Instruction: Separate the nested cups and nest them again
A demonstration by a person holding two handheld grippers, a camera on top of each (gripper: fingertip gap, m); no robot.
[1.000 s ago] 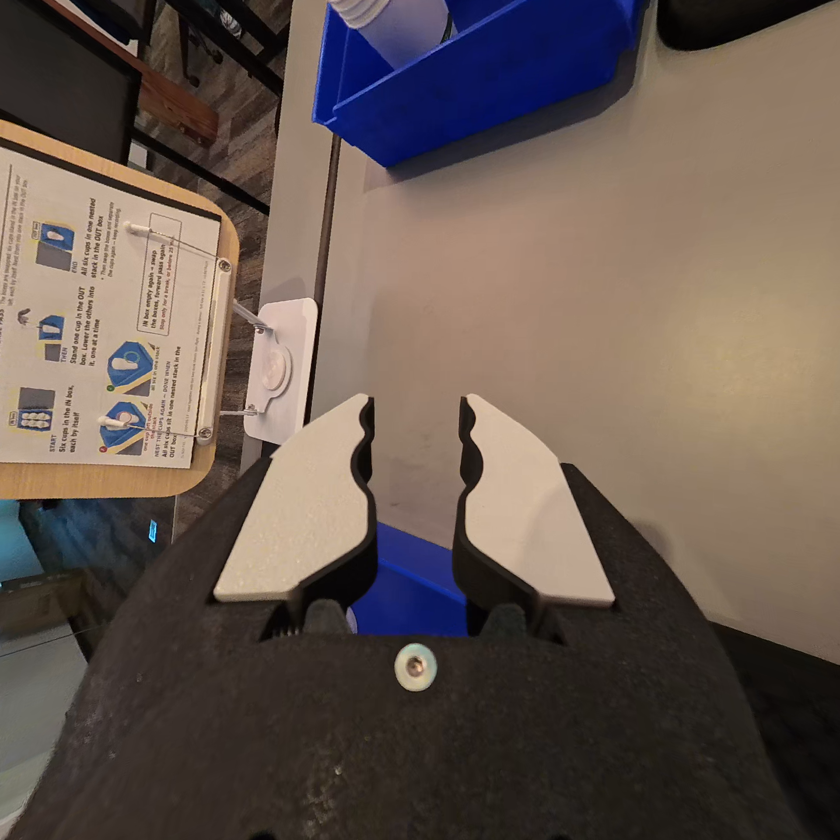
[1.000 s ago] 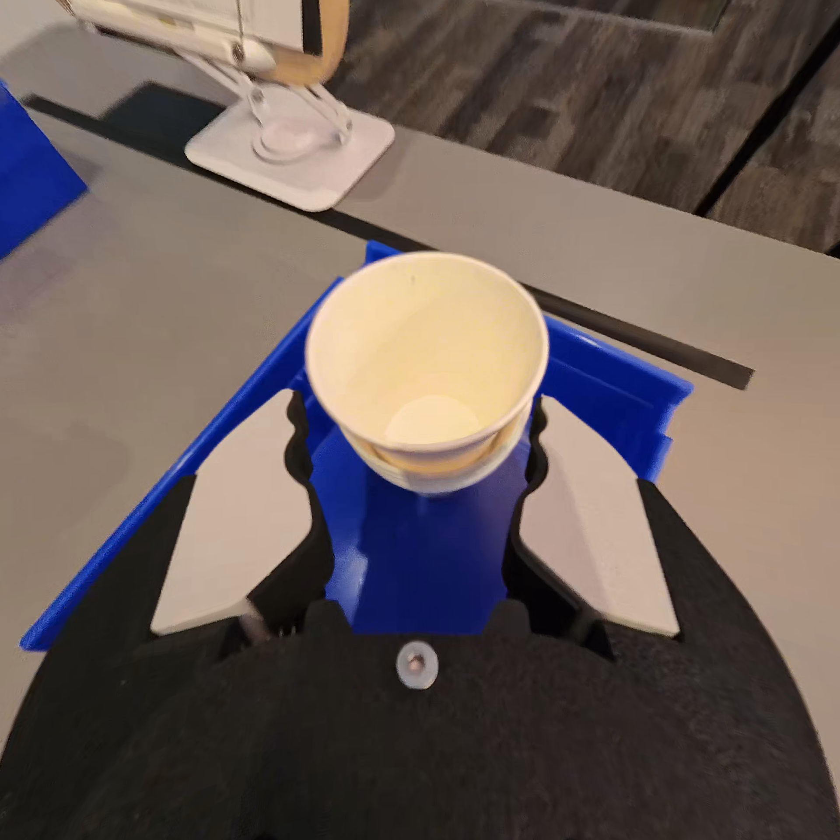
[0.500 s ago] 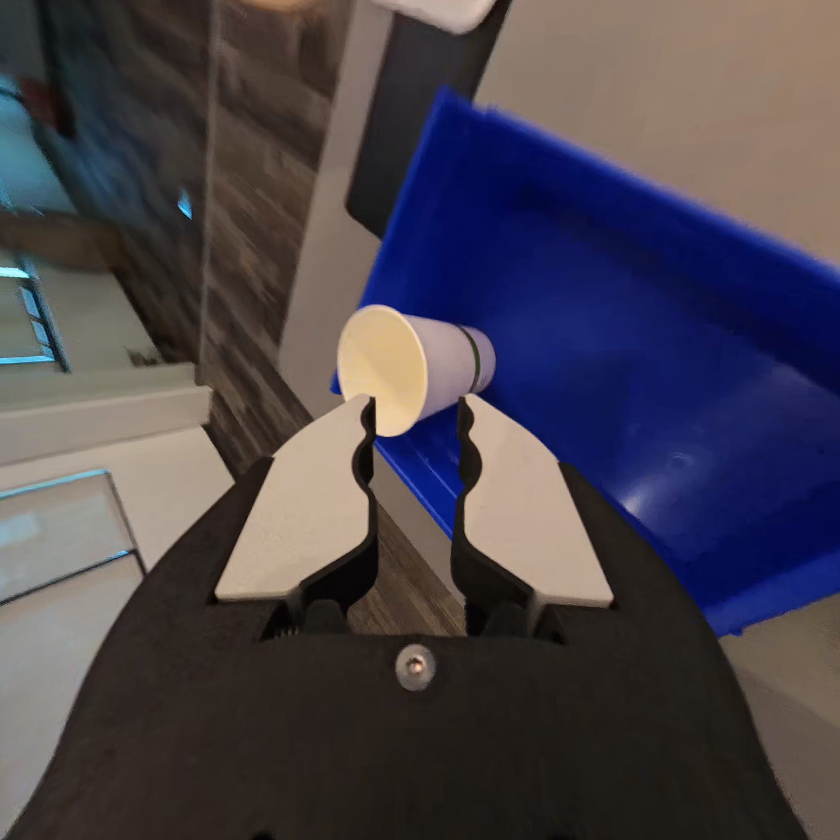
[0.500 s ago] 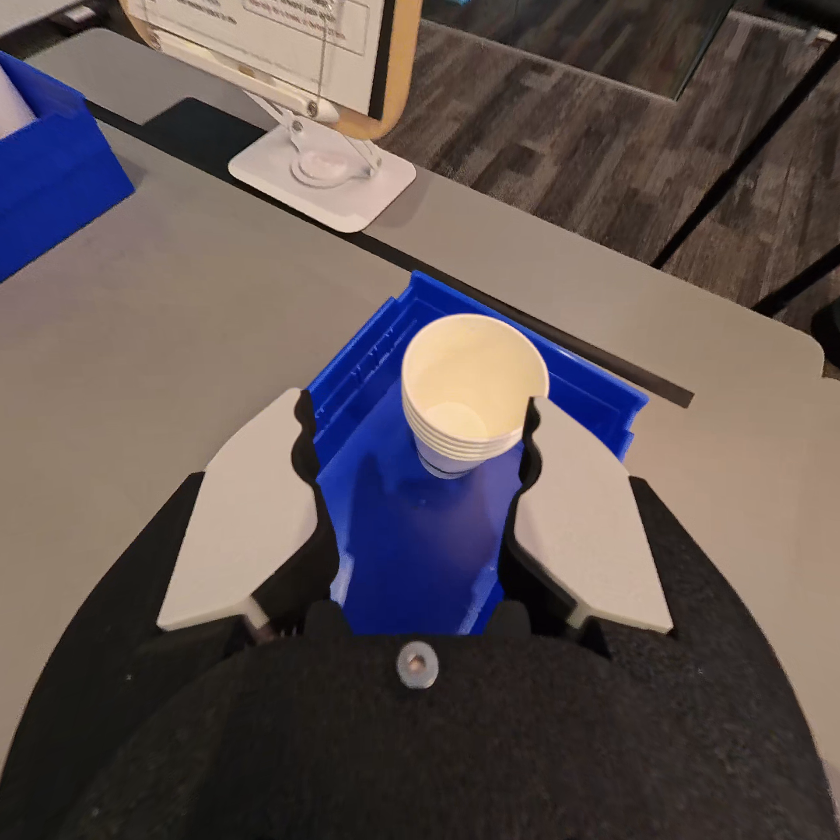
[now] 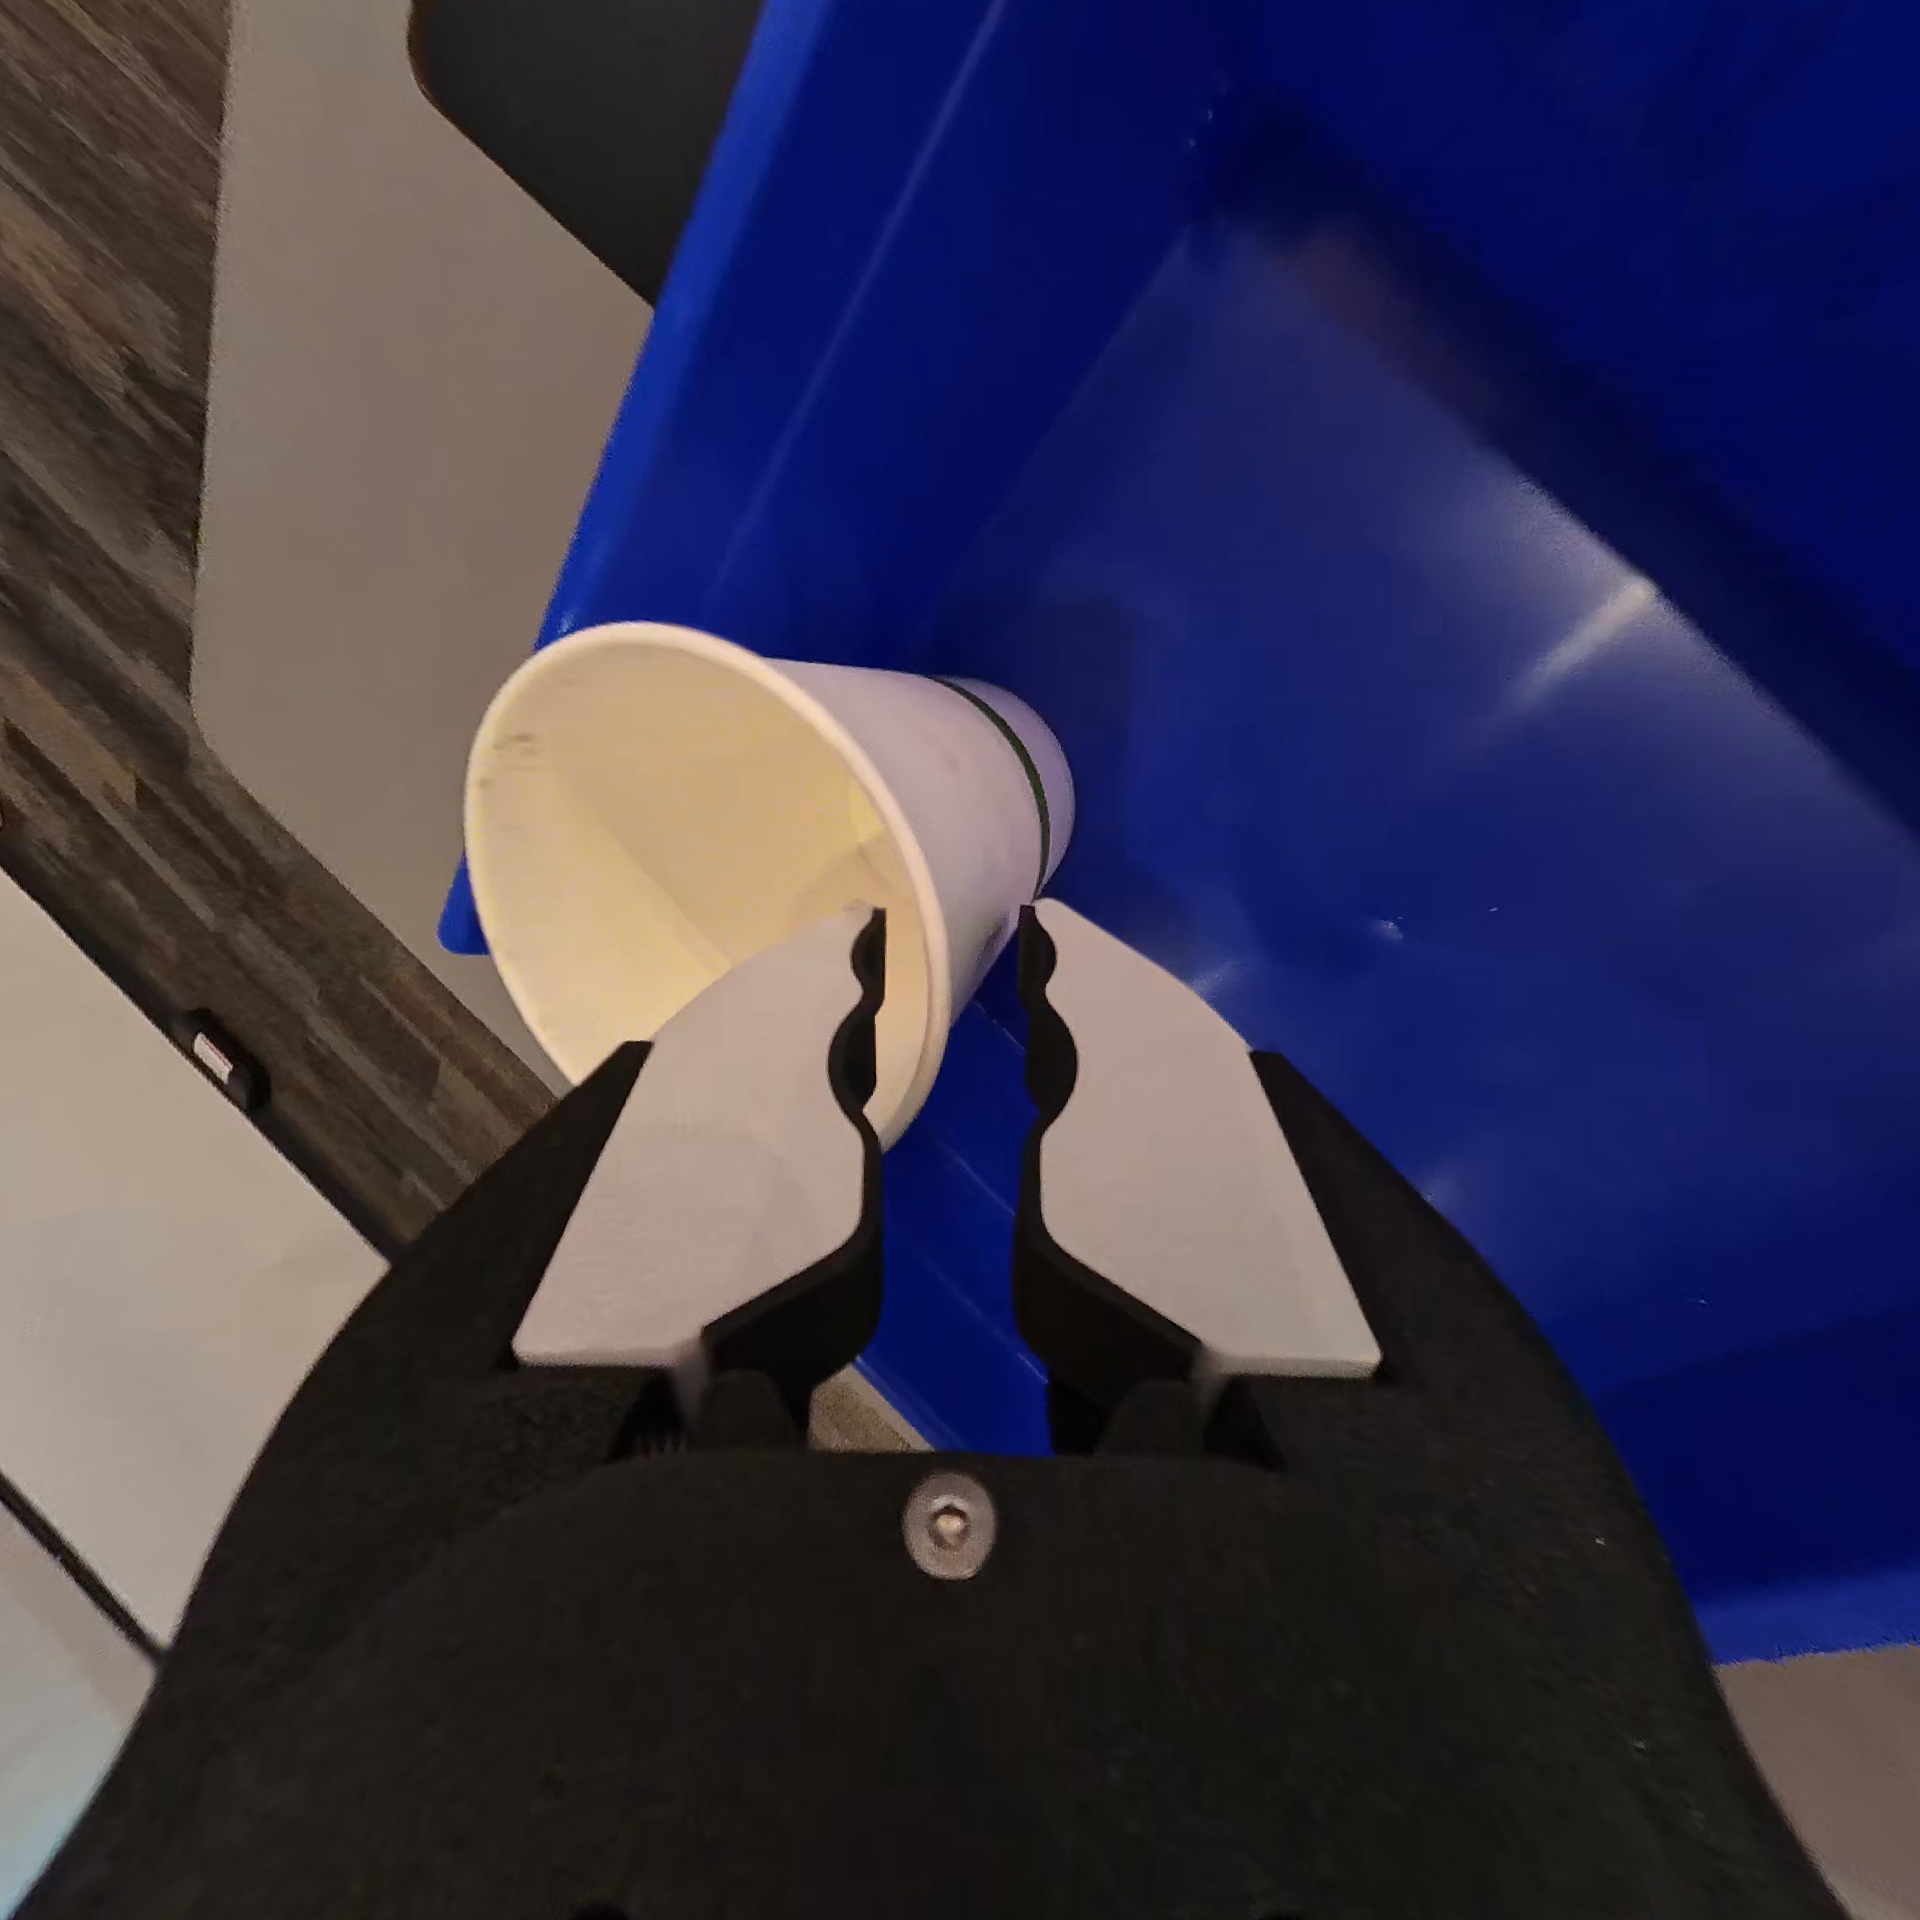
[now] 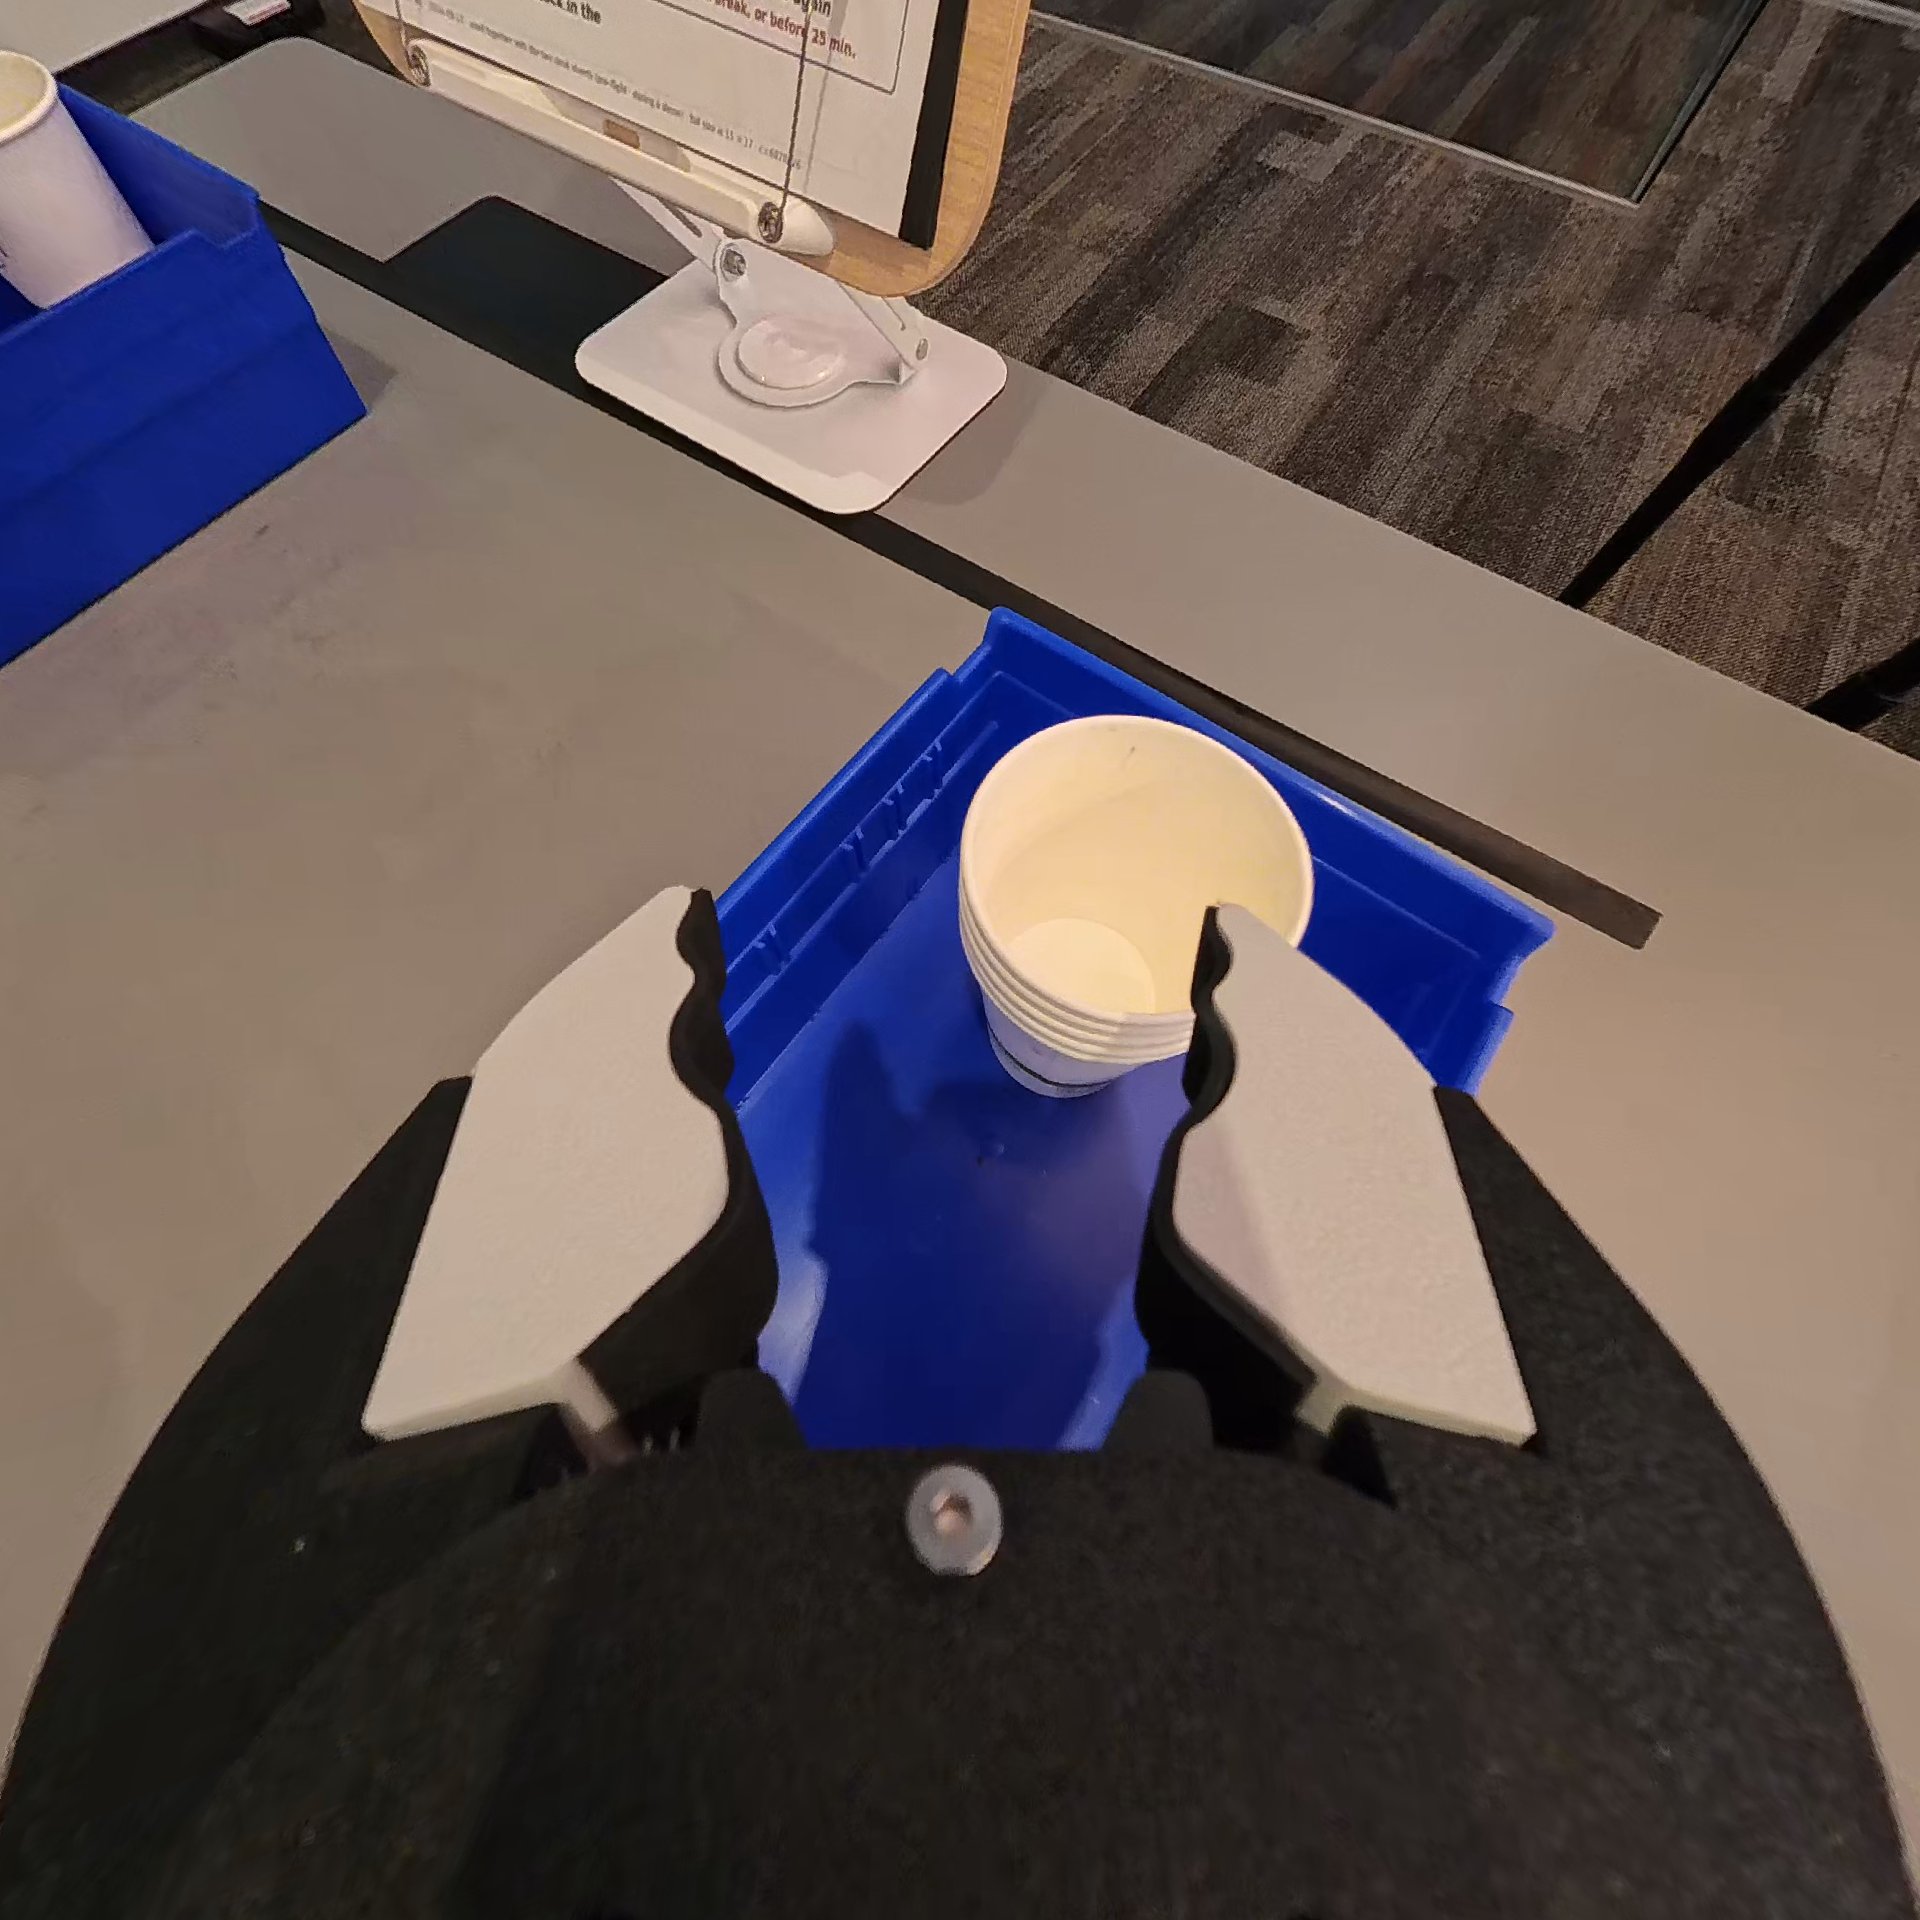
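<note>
Cup stack (image 6: 1132, 914) stands upright in near blue bin (image 6: 935, 1226); left tool (image 5: 948, 914), narrowly parted, straddles its rim for a pinch; right tool (image 6: 951, 914) wide open, empty.

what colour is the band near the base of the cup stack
Dark green, a thin band round the white cup stack; the left wrist view shows it best.

Left tongs (image 5: 948, 914) show pale grey finger plates with wavy black inner edges. Right tongs (image 6: 951, 914) match: rough black body, one silver screw centred.
</note>
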